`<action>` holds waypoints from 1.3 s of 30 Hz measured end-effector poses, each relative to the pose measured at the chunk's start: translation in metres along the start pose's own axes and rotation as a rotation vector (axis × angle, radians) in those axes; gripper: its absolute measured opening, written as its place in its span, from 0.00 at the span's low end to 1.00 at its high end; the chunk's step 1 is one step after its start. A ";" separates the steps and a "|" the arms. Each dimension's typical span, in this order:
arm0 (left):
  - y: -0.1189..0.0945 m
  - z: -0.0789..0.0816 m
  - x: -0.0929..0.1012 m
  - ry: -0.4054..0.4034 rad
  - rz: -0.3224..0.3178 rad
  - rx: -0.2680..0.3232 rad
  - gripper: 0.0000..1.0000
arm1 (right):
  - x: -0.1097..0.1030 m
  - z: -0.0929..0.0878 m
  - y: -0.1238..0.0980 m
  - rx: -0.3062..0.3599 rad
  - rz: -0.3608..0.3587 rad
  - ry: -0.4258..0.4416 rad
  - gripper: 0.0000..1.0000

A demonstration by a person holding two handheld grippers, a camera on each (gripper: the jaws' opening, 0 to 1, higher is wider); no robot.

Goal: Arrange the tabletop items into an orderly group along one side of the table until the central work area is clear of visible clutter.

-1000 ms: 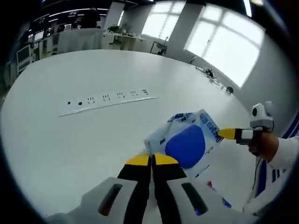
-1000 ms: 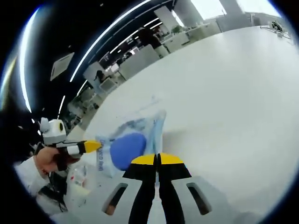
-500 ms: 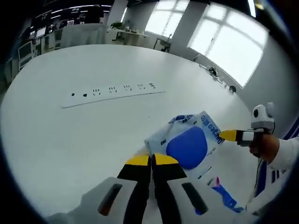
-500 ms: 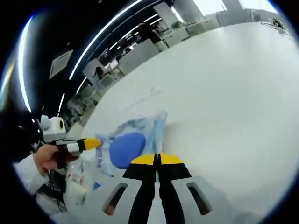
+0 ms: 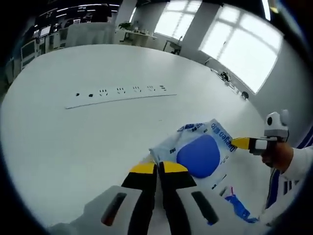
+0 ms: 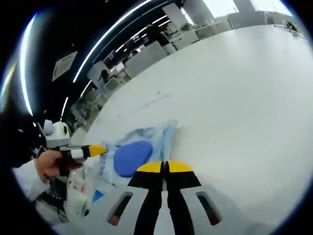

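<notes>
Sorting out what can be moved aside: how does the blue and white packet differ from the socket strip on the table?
The packet is a soft, crinkled pouch with a big blue oval; the socket strip is a long, thin, flat white bar with dark outlets. The packet is pinched at opposite edges by the left gripper and right gripper; the strip lies untouched, farther out. Both are mainly white, like the table.

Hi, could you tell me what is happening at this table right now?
A person is working a two-jaw gripper in each hand on one clear plastic packet with a blue oval on a big white table. The left gripper is shut on one edge of the packet and the right gripper on the opposite edge, so it is held between them near the table's edge. A power strip is set into the tabletop farther in, and a smaller blue-printed wrapper lies near the person.
</notes>
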State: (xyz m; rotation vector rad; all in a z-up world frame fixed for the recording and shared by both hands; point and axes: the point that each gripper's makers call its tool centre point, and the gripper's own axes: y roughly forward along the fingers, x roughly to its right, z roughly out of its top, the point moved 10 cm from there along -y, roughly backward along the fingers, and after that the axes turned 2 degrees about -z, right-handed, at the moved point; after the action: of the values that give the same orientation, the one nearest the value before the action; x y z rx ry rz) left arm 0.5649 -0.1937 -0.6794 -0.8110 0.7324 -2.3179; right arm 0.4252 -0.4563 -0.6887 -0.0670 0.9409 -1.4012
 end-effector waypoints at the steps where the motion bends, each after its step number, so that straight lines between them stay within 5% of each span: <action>1: 0.000 0.000 0.000 0.006 0.001 0.001 0.00 | 0.000 0.000 0.000 0.001 0.001 -0.003 0.00; 39: -0.020 0.002 0.003 -0.002 0.030 0.021 0.39 | -0.006 0.000 -0.009 -0.004 0.020 -0.030 0.23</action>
State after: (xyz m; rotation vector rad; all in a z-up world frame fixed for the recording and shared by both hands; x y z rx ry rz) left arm 0.5581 -0.1823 -0.6639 -0.7876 0.7138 -2.2943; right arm 0.4190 -0.4534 -0.6810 -0.0810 0.9167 -1.3765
